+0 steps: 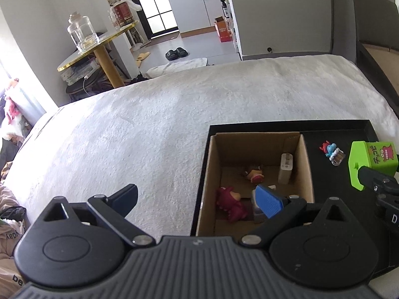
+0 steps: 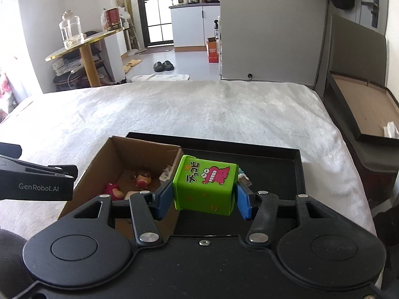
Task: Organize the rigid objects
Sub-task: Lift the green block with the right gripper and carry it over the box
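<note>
My right gripper point(image 2: 203, 198) is shut on a green toy box point(image 2: 204, 186) with a pink cartoon dinosaur printed on it, lifted above the black tray point(image 2: 286, 164). The left wrist view shows the same green box point(image 1: 369, 162) at the right edge. An open cardboard box point(image 1: 214, 164) stands in the tray's left half, holding a red dinosaur figure point(image 1: 230, 204), a small doll figure point(image 1: 254, 173) and a beige block point(image 1: 286, 168). A small blue and red figure point(image 1: 331, 150) lies on the tray's bare part. My left gripper point(image 1: 199, 201) is open with nothing between its fingers, beside the cardboard box.
The tray rests on a bed under a white fuzzy blanket point(image 2: 199, 109). Past the bed's far edge stand a round gold-rimmed table point(image 2: 82, 43) with a glass jar point(image 2: 69, 31), black slippers point(image 2: 163, 66) on the floor and a dark headboard point(image 2: 356, 57) at right.
</note>
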`<action>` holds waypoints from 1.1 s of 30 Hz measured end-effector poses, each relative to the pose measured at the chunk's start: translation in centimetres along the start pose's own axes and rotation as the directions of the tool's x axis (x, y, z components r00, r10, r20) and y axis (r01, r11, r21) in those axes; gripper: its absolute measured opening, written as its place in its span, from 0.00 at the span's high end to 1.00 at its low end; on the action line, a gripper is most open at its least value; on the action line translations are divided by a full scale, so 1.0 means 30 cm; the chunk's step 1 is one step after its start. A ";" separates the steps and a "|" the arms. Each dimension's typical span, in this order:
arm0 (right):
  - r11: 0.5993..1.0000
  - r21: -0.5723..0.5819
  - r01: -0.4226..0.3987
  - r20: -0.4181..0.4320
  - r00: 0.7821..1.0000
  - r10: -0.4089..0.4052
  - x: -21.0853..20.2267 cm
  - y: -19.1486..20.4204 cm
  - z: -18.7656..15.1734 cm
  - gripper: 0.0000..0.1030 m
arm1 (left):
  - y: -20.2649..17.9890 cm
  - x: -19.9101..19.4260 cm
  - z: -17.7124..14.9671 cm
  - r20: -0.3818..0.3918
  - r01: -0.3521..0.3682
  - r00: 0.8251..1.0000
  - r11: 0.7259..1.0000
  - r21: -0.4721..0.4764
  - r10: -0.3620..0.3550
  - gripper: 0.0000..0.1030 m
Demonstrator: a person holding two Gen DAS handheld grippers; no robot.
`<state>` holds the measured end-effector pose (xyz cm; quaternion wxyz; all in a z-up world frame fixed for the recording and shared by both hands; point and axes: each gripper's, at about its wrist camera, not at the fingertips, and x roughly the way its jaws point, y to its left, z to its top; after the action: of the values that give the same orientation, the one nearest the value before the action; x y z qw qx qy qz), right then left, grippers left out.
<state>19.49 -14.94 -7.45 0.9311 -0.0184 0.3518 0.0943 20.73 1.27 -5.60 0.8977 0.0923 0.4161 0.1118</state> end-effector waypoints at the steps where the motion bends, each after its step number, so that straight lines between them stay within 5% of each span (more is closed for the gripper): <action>1: 1.000 -0.006 -0.001 0.000 1.000 0.001 0.001 0.010 0.005 0.49 | 0.011 0.001 -0.002 0.000 0.004 1.000 1.000 -0.006 -0.004 0.03; 24: 0.992 -0.121 -0.029 -0.033 0.999 0.025 0.100 0.224 0.047 0.52 | 0.155 0.143 -0.062 -0.048 0.138 0.988 0.981 -0.139 -0.146 0.07; 33: 0.986 -0.158 -0.058 -0.062 0.997 0.049 0.173 0.282 0.072 0.52 | 0.176 0.233 -0.087 -0.101 0.206 0.967 0.952 -0.227 -0.233 0.46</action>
<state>23.13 -5.58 -8.97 0.9132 -0.0864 0.3703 0.1467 22.48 8.46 -10.97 0.8809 -0.0596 0.4656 0.0611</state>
